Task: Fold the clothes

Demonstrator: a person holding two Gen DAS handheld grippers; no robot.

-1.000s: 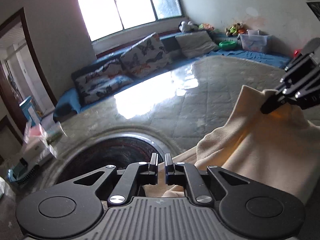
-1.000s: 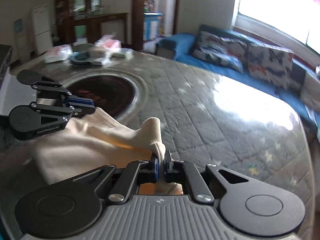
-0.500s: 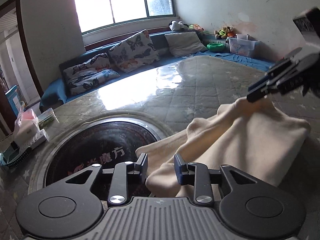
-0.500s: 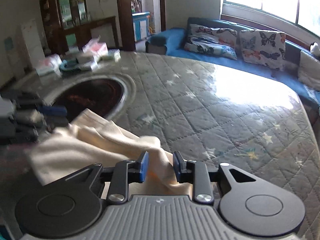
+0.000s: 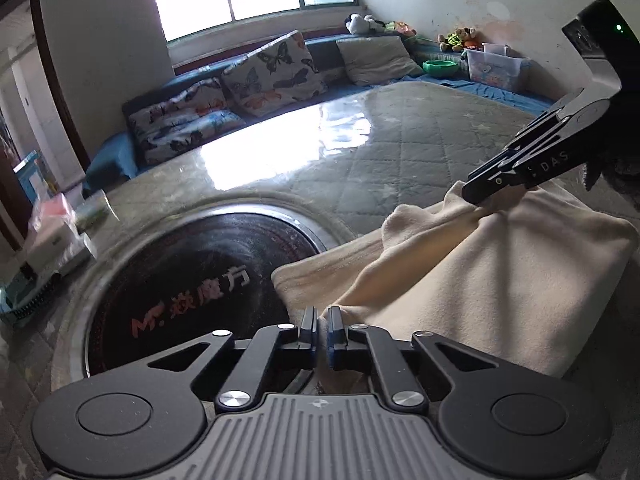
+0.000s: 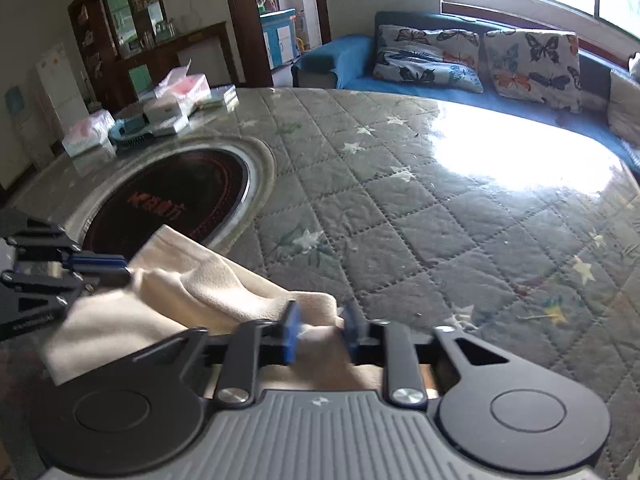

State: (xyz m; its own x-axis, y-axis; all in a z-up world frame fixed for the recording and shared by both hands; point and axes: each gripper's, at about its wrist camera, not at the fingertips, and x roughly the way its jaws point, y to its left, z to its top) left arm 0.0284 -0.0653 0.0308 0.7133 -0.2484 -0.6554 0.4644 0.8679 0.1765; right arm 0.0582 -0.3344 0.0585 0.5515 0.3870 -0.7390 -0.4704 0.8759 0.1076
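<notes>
A cream fleece garment lies partly folded on the quilted table cover, next to the dark round cooktop. My left gripper is shut on a fold at the garment's near edge; it also shows in the right wrist view, pinching the cloth. My right gripper stands open, its blue pads either side of a cloth fold. In the left wrist view the right gripper rests its tip on the garment's far edge.
The table has a glossy quilted cover. Tissue packs and boxes sit at its far left edge. A blue sofa with butterfly cushions runs along the window wall. A plastic bin and toys stand at the right.
My left gripper opened, then shut again on the garment's near edge. My right gripper opened and let go of its fold, and the cloth settled lower on the table.
</notes>
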